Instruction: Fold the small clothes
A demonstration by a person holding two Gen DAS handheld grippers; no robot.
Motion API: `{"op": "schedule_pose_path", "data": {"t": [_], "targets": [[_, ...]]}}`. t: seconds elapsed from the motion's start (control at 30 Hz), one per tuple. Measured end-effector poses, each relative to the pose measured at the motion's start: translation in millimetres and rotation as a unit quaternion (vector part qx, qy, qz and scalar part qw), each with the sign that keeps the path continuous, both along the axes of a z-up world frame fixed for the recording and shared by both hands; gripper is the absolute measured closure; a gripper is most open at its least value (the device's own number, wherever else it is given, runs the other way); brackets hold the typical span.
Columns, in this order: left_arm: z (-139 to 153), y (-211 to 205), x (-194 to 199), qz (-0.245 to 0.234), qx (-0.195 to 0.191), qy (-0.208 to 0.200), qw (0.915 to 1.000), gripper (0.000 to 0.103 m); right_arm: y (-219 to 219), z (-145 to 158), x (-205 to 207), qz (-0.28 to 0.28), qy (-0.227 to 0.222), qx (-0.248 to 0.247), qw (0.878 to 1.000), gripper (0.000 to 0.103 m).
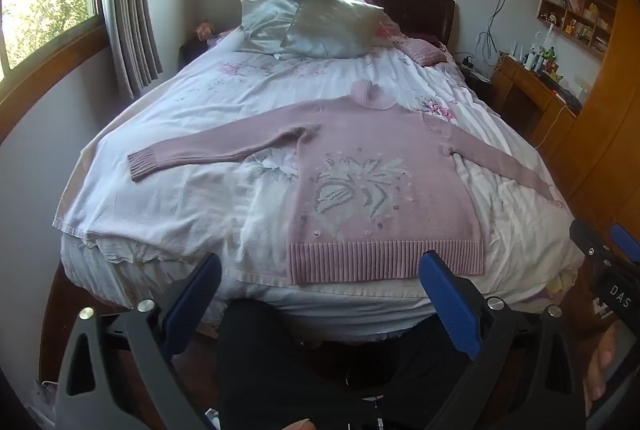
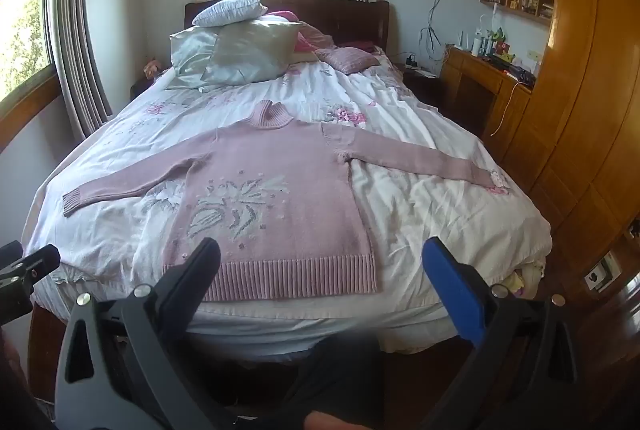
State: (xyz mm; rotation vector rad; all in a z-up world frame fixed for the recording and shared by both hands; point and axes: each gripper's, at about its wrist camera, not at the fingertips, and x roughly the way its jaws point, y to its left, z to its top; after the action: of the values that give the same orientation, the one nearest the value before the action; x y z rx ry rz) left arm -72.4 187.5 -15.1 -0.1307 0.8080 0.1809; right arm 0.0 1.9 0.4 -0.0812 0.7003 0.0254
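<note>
One pink sweater (image 1: 384,186) lies flat and face up on the bed (image 1: 168,198), its ribbed hem at the near foot edge, its turtleneck collar pointing toward the pillows (image 1: 320,26), and both sleeves spread out to the sides. A pale knitted leaf-and-flower pattern covers its chest. In the left wrist view the sweater sits right of centre, with the hem just above the blue pad of that gripper's right-hand finger; the far sleeve runs toward the bed's right edge, where its cuff is hard to make out. The right wrist view puts the garment left of centre and shows that sleeve lying full length across the floral sheet, along with more of the wooden wardrobe (image 2: 580,102) and a stretch of dark floor. Only the left wrist view shows the right gripper (image 1: 608,254) from the side, at the frame's right edge, with fingertips of the person's hand below it. The left gripper (image 1: 320,270) hovers short of the bed's foot, spread wide, holding nothing. The right gripper (image 2: 322,254) is likewise wide apart and empty, level with the hem but not touching it. Dark trousers of the person fill the bottom of both views.
</note>
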Motion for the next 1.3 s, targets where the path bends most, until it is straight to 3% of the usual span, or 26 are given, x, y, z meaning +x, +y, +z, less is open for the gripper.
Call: {"op": "schedule_pose_path", "data": {"t": [1.3], "targets": [[1.1, 1.9, 2.9, 0.002, 0.001, -0.002, 1.0, 0.004, -8.7, -2.3, 6.7, -0.003, -0.003, 0.004, 1.0, 0.003]]}}
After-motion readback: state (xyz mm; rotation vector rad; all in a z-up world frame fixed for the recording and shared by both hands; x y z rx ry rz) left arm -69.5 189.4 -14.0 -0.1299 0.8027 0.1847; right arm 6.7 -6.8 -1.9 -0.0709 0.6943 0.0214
